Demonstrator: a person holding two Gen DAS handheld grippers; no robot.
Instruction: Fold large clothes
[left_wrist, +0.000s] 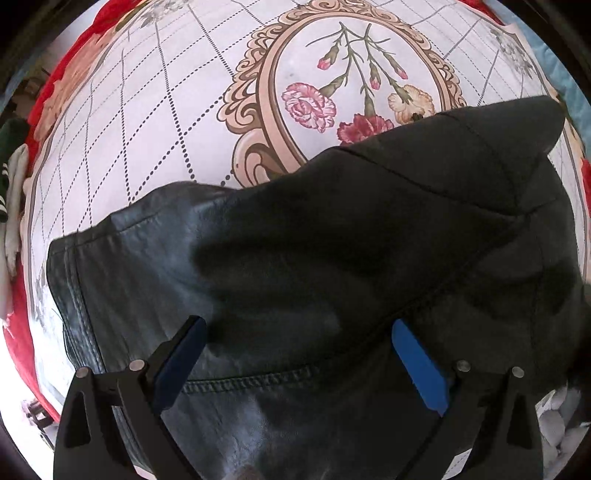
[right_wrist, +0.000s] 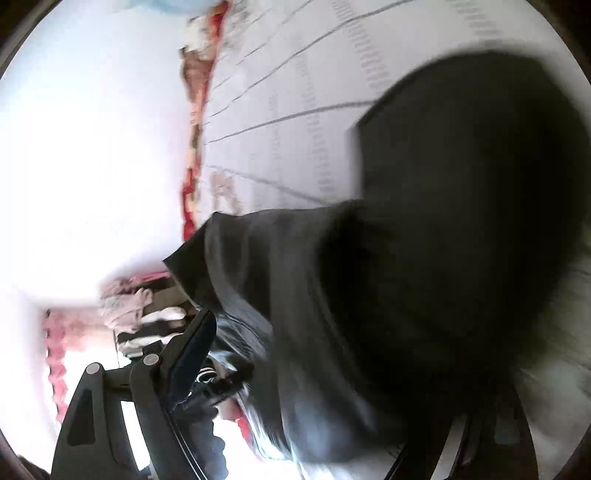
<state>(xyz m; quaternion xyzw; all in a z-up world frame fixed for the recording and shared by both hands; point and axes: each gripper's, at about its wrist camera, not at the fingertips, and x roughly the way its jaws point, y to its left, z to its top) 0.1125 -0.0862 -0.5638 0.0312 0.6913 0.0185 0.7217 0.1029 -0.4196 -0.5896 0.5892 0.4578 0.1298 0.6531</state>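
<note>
A black leather jacket (left_wrist: 332, 266) lies on the flowered bedsheet (left_wrist: 147, 129). The left gripper (left_wrist: 299, 332) hangs above it, jaws wide apart, gripping nothing. The right gripper (right_wrist: 332, 354) stands wide too; the blurred jacket hides one finger, so any grip cannot be told.

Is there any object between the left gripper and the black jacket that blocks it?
Nothing visible does. The left gripper stands open directly over the black leather jacket, which lies on the flowered bedsheet; only jacket shows between its blue pads.

A bed (left_wrist: 147, 122) carries a white quilted sheet printed with a framed carnation medallion (left_wrist: 354, 92) and a red floral border (left_wrist: 92, 48); bright daylight washes out the right wrist view.
</note>
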